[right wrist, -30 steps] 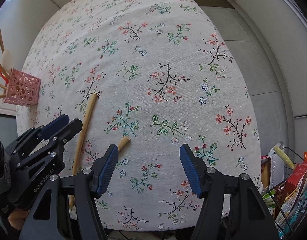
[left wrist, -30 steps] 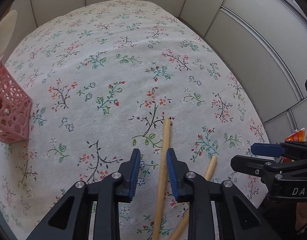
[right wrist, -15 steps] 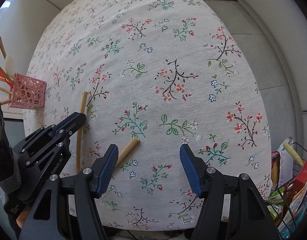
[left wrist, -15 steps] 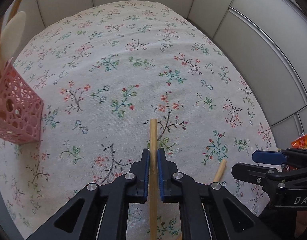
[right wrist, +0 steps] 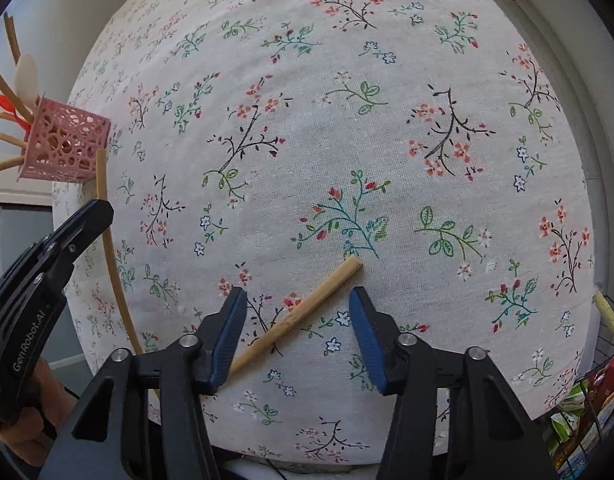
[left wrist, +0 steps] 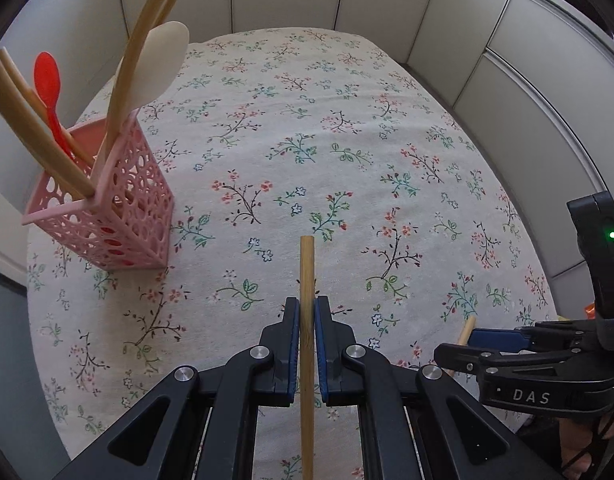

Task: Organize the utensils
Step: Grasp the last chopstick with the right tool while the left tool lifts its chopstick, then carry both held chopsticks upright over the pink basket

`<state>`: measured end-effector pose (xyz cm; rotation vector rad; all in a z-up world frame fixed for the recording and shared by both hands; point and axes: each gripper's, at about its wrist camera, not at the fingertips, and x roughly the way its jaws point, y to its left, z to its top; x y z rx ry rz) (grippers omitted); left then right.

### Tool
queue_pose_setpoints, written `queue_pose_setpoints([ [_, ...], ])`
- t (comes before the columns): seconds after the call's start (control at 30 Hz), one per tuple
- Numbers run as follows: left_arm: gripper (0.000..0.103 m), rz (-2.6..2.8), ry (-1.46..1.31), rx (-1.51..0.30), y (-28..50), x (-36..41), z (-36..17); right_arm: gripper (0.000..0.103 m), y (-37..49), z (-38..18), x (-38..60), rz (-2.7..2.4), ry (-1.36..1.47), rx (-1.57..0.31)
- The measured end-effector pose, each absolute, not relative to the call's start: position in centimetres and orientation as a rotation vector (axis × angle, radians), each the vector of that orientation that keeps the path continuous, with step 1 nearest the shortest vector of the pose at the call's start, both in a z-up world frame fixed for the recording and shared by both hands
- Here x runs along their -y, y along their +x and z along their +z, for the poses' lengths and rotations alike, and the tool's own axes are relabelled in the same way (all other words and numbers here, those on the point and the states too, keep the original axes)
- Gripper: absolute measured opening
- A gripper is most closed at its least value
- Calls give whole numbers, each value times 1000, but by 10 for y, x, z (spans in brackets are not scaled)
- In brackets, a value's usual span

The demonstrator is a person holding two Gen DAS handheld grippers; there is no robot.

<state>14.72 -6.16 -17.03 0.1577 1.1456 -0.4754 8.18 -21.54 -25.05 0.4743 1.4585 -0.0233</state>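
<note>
Pink holder [left wrist: 119,216] at ten o'clock on the floral cloth [left wrist: 347,128] holds wooden sticks, a red spoon [left wrist: 47,80] and a cream spatula [left wrist: 163,64]. Left gripper [left wrist: 306,320] clamps a chopstick [left wrist: 307,268]; right gripper [right wrist: 297,316], closing, straddles another chopstick [right wrist: 307,308] without touching it

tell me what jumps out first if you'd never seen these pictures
The left tool is clamped on a long wooden stick, lifted over the flowered tablecloth. At far left a pink basket stands, stuffed with sticks and spoons. The right tool is closing its jaws around a second stick lying on the cloth.
</note>
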Motion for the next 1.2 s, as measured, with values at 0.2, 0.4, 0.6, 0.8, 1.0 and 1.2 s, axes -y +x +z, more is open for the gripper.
queue_pose_setpoints([
  [0.2, 8, -464, 157, -1148, 146, 54, -170, 32, 91, -247, 208, -82, 417, -1421],
  [0.4, 8, -437, 155, -1158, 148, 50, -173, 20, 104, -247, 206, -110, 385, -1400],
  [0.6, 8, -415, 143, -1166, 152, 50, -177, 12, 123, -249, 212, -99, 410, -1383],
  [0.8, 8, -395, 119, -1155, 155, 43, -176, 8, 131, -250, 213, -74, 426, -1363],
  [1.0, 7, -402, 86, -1086, 151, 37, -152, 8, 124, -224, 217, -26, 461, -1300],
  [1.2, 7, -410, 74, -984, 142, 32, -121, 8, 105, -173, 206, 30, 408, -1156],
])
